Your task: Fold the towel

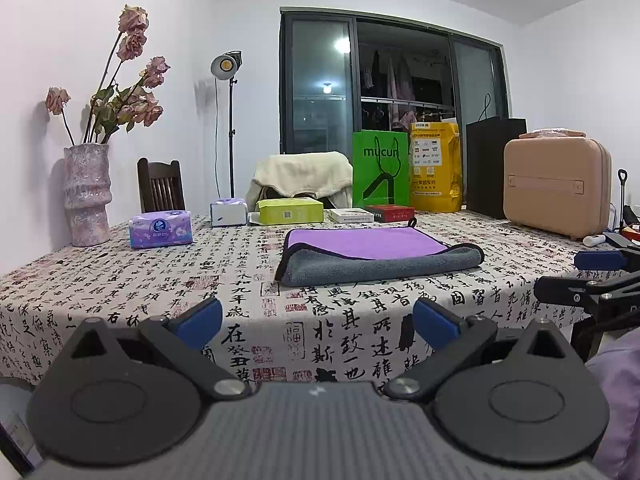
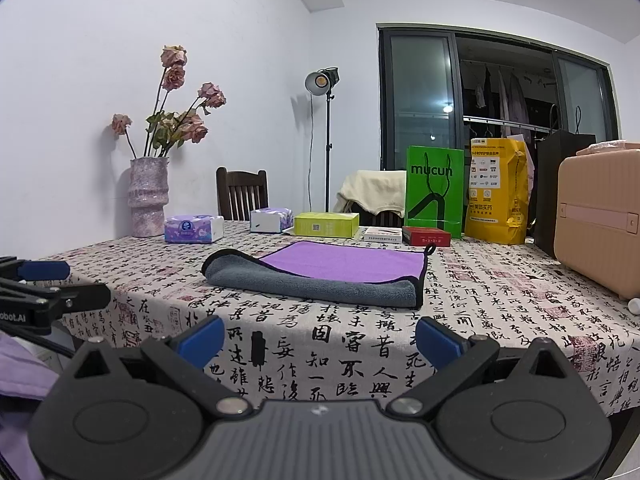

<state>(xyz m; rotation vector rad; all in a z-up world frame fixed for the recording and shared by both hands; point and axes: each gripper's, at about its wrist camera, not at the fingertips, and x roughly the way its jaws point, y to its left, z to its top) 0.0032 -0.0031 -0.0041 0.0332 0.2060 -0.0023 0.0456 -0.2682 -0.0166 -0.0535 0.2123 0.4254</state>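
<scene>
A towel (image 1: 372, 254), purple on one side and grey on the other with a black hem, lies folded on the table with its grey fold at the near edge. It also shows in the right wrist view (image 2: 320, 276). My left gripper (image 1: 318, 320) is open and empty, held back near the table's front edge, well short of the towel. My right gripper (image 2: 320, 340) is open and empty too, at the front edge. Each gripper shows at the side of the other's view: the right gripper (image 1: 592, 276) and the left gripper (image 2: 52, 284).
The table (image 1: 120, 280) has a calligraphy-print cloth. Along its back stand a vase with dried roses (image 1: 86, 196), tissue packs (image 1: 160, 229), boxes (image 1: 290, 211), a green bag (image 1: 380, 168), a yellow bag (image 1: 436, 168) and a pink case (image 1: 556, 186). Chairs stand behind.
</scene>
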